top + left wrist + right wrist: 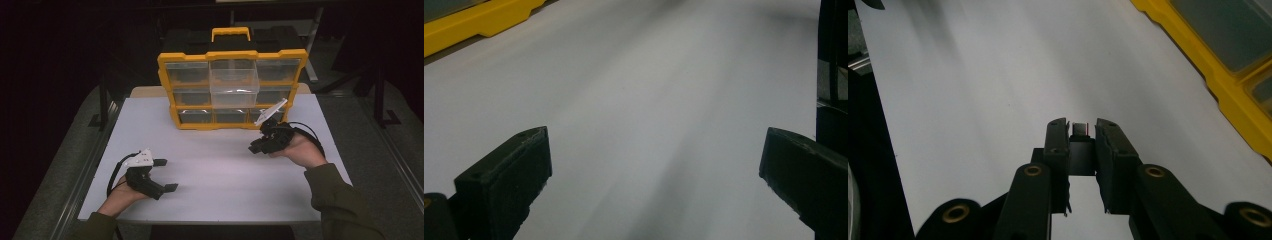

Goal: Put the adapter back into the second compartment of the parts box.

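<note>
Pinching a small dark part [1079, 150] in my right gripper [1082, 131], I hold it over the table [220, 170] beside the organizer [232, 90]. My left gripper [165, 175] waits wide and empty, probably ready to assist.

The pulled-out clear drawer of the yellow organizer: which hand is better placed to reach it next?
Probably the left gripper: its fingers are open and empty. The right gripper is nearer the clear drawer, but is shut on a small dark part.

Olive-green sleeves [345, 200]; black grippers with brass-coloured screws [1033, 170], grey three-cornered plates [140, 158], looping black cables [114, 176].
</note>
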Demonstrator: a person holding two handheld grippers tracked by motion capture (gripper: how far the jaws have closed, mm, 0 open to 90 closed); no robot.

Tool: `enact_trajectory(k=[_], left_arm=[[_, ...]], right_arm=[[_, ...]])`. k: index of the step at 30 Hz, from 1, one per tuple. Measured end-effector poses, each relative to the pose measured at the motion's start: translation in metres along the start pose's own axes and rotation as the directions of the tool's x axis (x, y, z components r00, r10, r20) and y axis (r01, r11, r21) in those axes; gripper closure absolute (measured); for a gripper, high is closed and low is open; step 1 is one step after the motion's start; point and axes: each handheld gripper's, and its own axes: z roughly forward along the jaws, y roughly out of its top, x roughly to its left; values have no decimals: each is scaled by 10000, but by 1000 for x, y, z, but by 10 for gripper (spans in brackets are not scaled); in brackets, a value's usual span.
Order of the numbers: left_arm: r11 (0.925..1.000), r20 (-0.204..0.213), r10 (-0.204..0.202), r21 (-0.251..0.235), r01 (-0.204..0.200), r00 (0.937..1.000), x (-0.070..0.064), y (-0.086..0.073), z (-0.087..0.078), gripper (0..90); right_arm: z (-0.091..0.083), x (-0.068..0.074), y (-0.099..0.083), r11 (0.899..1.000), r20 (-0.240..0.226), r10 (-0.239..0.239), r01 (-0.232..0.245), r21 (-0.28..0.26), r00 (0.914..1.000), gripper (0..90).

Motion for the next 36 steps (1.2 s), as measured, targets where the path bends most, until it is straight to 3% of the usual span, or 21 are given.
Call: enact_trajectory(k=[16,36], left_arm=[[10000,2,36,6,-36,10000,0,0,0,2],[10000,15,-17,-19,17,10000,0,0,0,2]], right_arm=[[-23,-8,9,9998,26,107,-106,-156,9999,754],[-67,-21,29,9971,155,286,-274,-709,9995,754]])
